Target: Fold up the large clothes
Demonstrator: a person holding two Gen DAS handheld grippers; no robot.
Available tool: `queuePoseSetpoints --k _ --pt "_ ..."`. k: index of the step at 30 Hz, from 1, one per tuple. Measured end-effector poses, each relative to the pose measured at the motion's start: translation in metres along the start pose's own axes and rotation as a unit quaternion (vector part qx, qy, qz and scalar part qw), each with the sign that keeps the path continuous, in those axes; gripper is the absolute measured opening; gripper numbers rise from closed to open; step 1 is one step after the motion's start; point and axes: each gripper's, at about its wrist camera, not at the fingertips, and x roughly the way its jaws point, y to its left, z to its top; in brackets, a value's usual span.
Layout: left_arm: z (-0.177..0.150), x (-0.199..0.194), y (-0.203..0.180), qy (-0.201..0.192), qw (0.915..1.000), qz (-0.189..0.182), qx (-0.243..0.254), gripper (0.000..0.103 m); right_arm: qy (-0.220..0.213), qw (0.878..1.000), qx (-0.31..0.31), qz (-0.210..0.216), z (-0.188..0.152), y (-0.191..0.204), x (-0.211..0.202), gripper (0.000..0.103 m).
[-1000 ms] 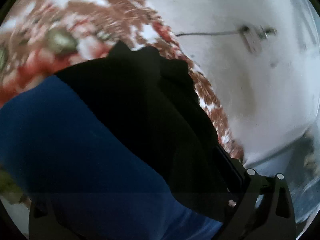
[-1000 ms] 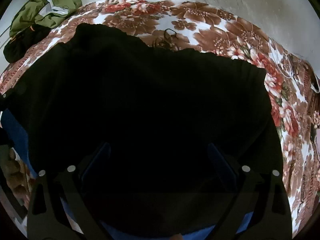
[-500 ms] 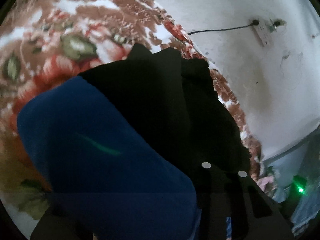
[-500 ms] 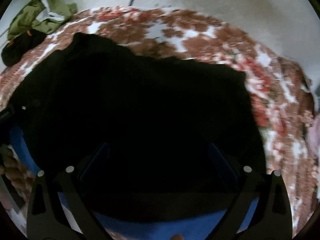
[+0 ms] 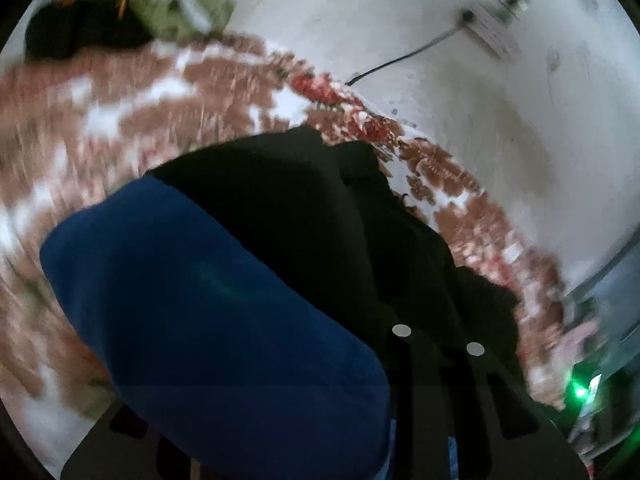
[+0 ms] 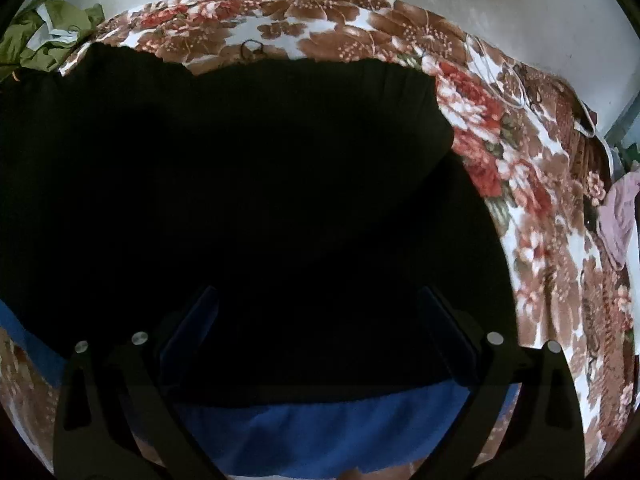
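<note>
Black garment [image 6: 240,200] w/ blue lining lies spread on floral bed [image 6: 540,208]. Left tool [image 5: 436,364] closing, cloth edge between its jaws. Right tool [image 6: 316,320] spread wide, grasping nothing. Risk: thin pinch slips, fold skews.

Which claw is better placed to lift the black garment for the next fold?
Left, probably. The left claw is closing with the black garment bunched between its fingers. The right claw stands wide open over flat cloth, gripping nothing.
</note>
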Motion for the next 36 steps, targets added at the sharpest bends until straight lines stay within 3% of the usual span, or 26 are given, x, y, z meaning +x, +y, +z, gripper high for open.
queuePoseSetpoints --k 4,8,10,14,19,24,28,29,31,36 --pt "0.007 -0.009 -0.042 -0.012 0.9969 0.036 0.069 0.026 0.001 1.0 0.0 -0.015 -0.004 0.004 0.003 0.096" --pt "0.011 -0.013 -0.049 -0.013 0.9962 0.04 0.076 0.026 -0.04 0.996 0.072 0.033 0.007 -0.018 -0.031 0.095" --pt "0.012 -0.013 -0.048 -0.012 0.9963 0.039 0.075 0.026 -0.037 0.994 0.086 0.056 0.013 -0.017 -0.036 0.095" --pt "0.011 -0.018 -0.054 -0.014 0.996 0.038 0.08 0.026 -0.007 0.995 0.055 0.088 0.01 0.013 -0.02 0.095" --pt "0.004 -0.021 -0.084 -0.019 0.989 0.047 0.139 0.026 -0.003 0.997 0.037 0.068 -0.001 0.029 -0.005 0.095" --pt "-0.011 -0.025 -0.137 -0.028 0.9695 0.074 0.232 0.026 -0.011 0.999 0.005 0.045 -0.009 0.04 0.001 0.096" --pt "-0.025 -0.026 -0.18 -0.039 0.947 0.095 0.304 0.026 -0.001 0.998 0.003 0.065 -0.009 0.03 -0.001 0.095" --pt "-0.029 -0.027 -0.193 -0.043 0.9389 0.099 0.327 0.026 0.005 0.998 -0.002 0.067 -0.008 0.023 -0.005 0.095" --pt "-0.033 -0.029 -0.209 -0.044 0.9304 0.101 0.35 0.026 -0.005 0.999 0.002 0.053 -0.006 0.0 -0.025 0.095" --pt "-0.054 -0.02 -0.256 -0.034 0.9032 0.113 0.413 0.026 -0.014 0.998 0.06 0.024 -0.012 -0.086 -0.052 0.095"
